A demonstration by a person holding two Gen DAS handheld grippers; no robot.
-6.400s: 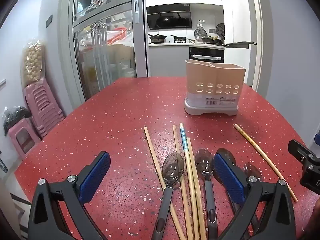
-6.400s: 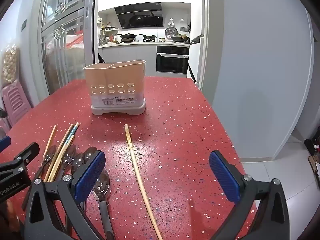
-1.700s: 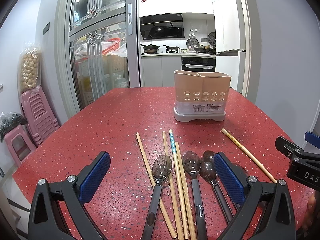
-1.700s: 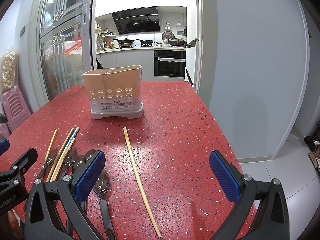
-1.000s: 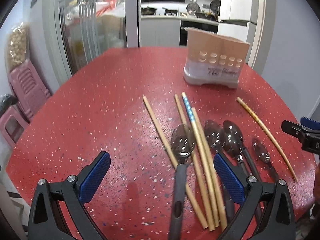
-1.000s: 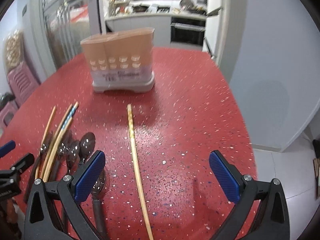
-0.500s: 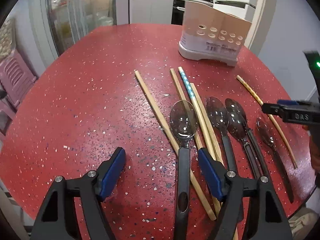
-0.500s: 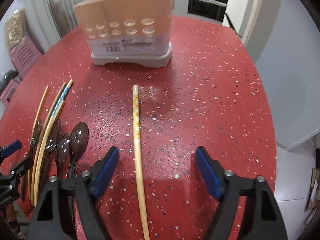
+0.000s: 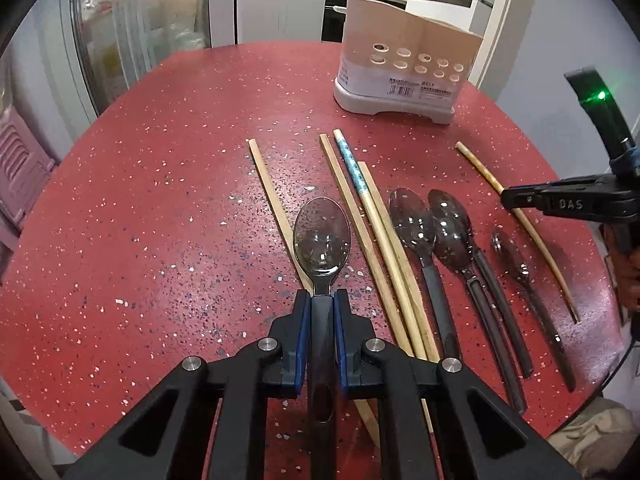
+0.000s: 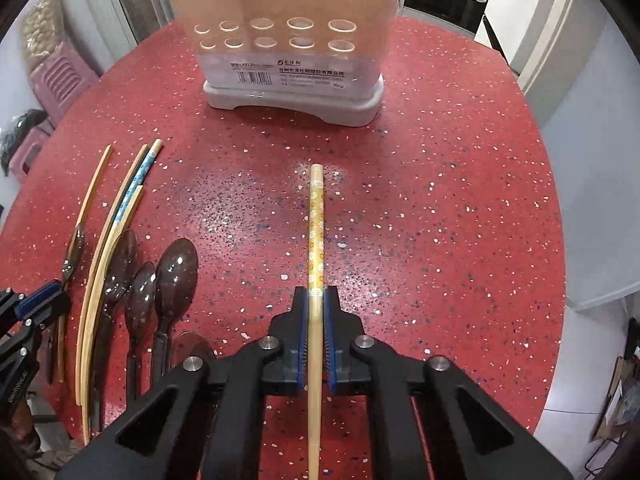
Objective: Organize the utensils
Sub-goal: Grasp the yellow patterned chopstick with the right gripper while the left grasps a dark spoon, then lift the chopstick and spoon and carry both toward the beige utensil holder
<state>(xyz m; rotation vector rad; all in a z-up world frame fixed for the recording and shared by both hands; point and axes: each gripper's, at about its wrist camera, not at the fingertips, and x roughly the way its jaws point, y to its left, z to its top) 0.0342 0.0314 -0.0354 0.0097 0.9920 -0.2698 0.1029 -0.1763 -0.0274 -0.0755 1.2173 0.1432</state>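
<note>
Left gripper point(image 9: 322, 298) just closed, pinching a smoky clear spoon's point(image 9: 322, 242) dark handle, right gripper point(image 10: 315, 294) just closed on a flower-patterned chopstick point(image 10: 315, 224), beige holder point(image 10: 288, 40) far behind on the red table point(image 10: 440, 200).

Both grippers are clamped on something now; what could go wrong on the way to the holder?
The left gripper holds the spoon by its neck, above a chopstick that it crosses; lifting may drag that. The right gripper pinches the patterned chopstick partway along, so its long free end could swing and miss the holder.
</note>
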